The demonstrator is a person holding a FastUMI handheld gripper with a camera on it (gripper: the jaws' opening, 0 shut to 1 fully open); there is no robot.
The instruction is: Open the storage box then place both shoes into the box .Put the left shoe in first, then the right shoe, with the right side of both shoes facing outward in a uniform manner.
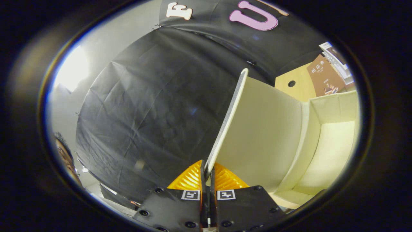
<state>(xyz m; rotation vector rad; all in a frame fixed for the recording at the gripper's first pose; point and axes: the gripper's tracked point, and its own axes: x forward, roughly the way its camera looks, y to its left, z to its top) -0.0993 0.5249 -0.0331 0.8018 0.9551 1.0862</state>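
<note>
My gripper (pixel 207 175) is shut on the front edge of the storage box's lid (pixel 257 129), both fingers pinching the thin panel. The lid is swung up and stands nearly on edge, its pale cream inner face turned to the right. To the right of the lid the open box (pixel 334 141) shows its cream interior, with a side wall and a bare bottom. I see nothing lying inside the part of the box that shows.
Black cloth booth wall (pixel 154 112) hangs to the left of the lid. A wooden panel (pixel 296 85) and a brown book (pixel 325 77) stand beyond the box. A person's head (pixel 66 154) is at the far left, low down.
</note>
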